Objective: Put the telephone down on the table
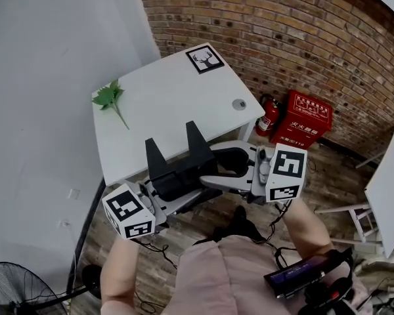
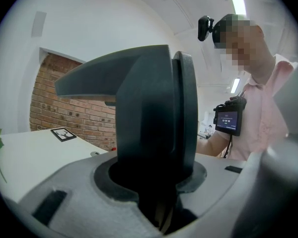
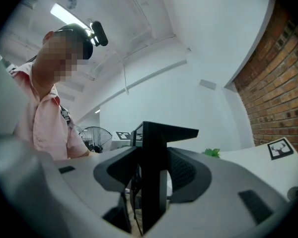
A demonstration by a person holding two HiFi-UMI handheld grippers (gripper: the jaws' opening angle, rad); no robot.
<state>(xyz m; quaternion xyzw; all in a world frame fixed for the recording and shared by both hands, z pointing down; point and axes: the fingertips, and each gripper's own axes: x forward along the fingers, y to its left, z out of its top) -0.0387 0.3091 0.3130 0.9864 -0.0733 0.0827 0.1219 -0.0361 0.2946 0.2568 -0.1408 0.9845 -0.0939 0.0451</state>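
Observation:
The telephone, a pale grey shell (image 1: 231, 170) with a dark hollow and a black part (image 1: 177, 176) bearing two upright prongs, hangs between both grippers just short of the white table's (image 1: 171, 110) near edge. My left gripper (image 1: 165, 199) grips it from the left, and my right gripper (image 1: 251, 176) grips it from the right. The two grippers point at each other. In the left gripper view a black prong (image 2: 149, 118) rises from the grey shell (image 2: 64, 187) and fills the middle. The right gripper view shows the prong (image 3: 156, 172) smaller, above the grey shell (image 3: 228, 192).
On the table lie a green leaf sprig (image 1: 109, 97), a deer marker card (image 1: 205, 59) and a round cable grommet (image 1: 239, 104). A fire extinguisher (image 1: 268, 117) and a red box (image 1: 308, 118) stand by the brick wall. A fan (image 1: 13, 287) is at lower left and another white table (image 1: 389, 189) at the right.

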